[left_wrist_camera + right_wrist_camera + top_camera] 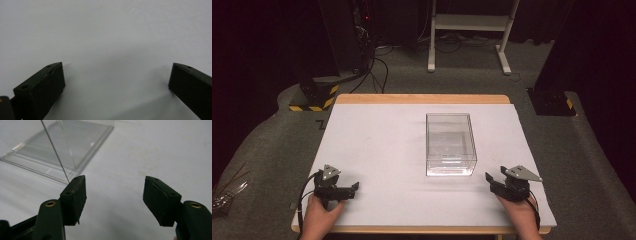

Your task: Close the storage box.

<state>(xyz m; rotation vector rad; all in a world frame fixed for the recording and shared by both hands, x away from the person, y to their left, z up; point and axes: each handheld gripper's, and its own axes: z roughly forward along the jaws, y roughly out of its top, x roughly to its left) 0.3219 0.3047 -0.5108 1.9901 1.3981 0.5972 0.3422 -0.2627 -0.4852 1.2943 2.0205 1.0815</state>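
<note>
Closest to the person, both hands sit at the near edge of the table point(377, 150), which is covered by a pale grey sheet with a wooden rim showing along its far and near sides. The left hand point(319, 216) holds the left gripper point(354, 189) low over the sheet near the table's near-left corner, with a cable looping off its back. In the left gripper view its jaws stand wide apart with bare grey sheet between them, gripping nothing. The right hand point(521, 215) holds the right gripper point(488, 179) near the near-right corner, its grey three-cornered plate on top and its jaws aimed inward toward the middle of the table. In the right gripper view the right gripper point(115, 188) is also spread wide and empty, with the near corner of the clear box point(62, 147) just beyond its left jaw, close but apart from it. Farther in, the clear box point(450, 144) stands upright on the sheet, a little right of the table's centre, open-looking and see-through, nearer the right gripper and well apart from the left one. Beyond the table lies grey carpet, with a black-and-yellow striped base point(314, 97) at the far left, dark cables trailing over the floor, and the legs of a white stand point(467, 30) at the back of the room.
</note>
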